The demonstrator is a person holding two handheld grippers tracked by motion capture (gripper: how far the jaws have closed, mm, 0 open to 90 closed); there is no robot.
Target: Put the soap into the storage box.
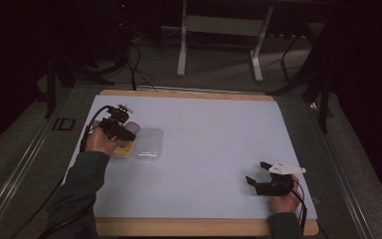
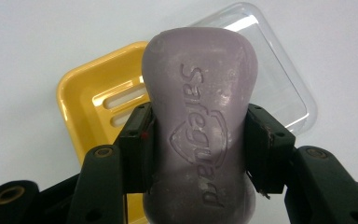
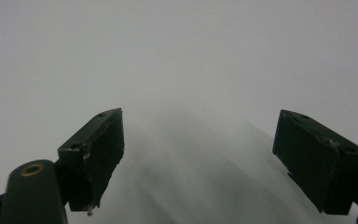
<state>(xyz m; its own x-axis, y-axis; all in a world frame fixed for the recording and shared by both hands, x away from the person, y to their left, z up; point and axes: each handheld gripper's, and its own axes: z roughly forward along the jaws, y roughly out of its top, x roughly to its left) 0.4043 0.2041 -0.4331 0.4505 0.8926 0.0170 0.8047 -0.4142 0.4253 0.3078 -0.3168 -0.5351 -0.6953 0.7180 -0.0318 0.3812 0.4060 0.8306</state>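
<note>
Purple, waisted and stamped with raised lettering, a bar of soap (image 2: 199,135) is clamped at its narrow middle between the 2 black jaws of the left gripper (image 2: 198,148), with a pad pressed flat against each long side. In the left gripper view the bar is seen raised above a yellow plastic soap dish (image 2: 91,100) with slotted drain openings in its floor, and a clear plastic lid (image 2: 279,79) is seen lying just beside that dish, touching or overlapping its edge. Whether the bar touches the dish cannot be told from the pictures.

In the high view the left gripper (image 1: 121,130) is held by the person's left hand (image 1: 101,142) near the left edge of the pale blue table mat (image 1: 209,149), directly over the yellow dish (image 1: 122,152), with the clear lid (image 1: 148,144) at the dish's right side. The purple bar (image 1: 132,129) shows at the gripper's tip.

The right gripper (image 1: 255,174) is held low near the front right part of the mat, well apart from the soap, dish and lid, with a grey 3-cornered plate (image 1: 284,168) on top. In the right gripper view its jaws are spread wide with nothing between them, and plain pale mat (image 3: 191,60) is seen beyond the right gripper (image 3: 198,156).
</note>
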